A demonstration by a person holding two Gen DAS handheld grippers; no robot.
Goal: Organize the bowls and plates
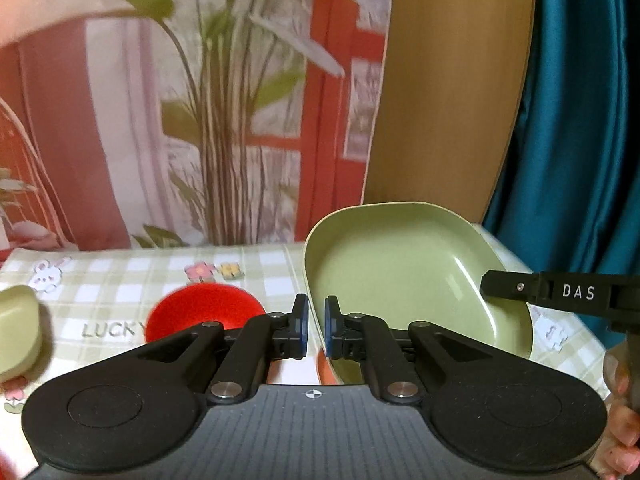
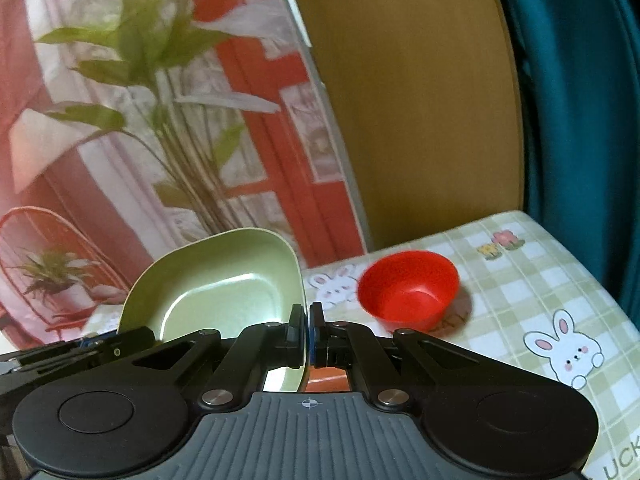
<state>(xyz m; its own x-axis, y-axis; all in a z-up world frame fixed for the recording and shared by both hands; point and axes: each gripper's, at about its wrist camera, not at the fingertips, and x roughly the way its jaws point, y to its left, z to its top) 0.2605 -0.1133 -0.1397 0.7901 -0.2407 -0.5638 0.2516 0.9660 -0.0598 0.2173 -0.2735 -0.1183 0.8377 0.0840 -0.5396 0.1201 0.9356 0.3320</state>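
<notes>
A pale green, square-ish plate hangs tilted above the table, held from both sides. My left gripper is shut on its left rim, the blue pads pressing the edge. My right gripper comes in from the right and pinches the opposite rim. In the right wrist view the same plate stands to the left, with my right gripper shut on its near edge and my left gripper low at the left. A red bowl sits upright on the table.
The table wears a green-checked cloth with rabbit and flower prints. Another pale green dish lies at the far left. A printed backdrop, a wooden panel and a teal curtain stand behind the table. Something orange-red shows just under the fingers.
</notes>
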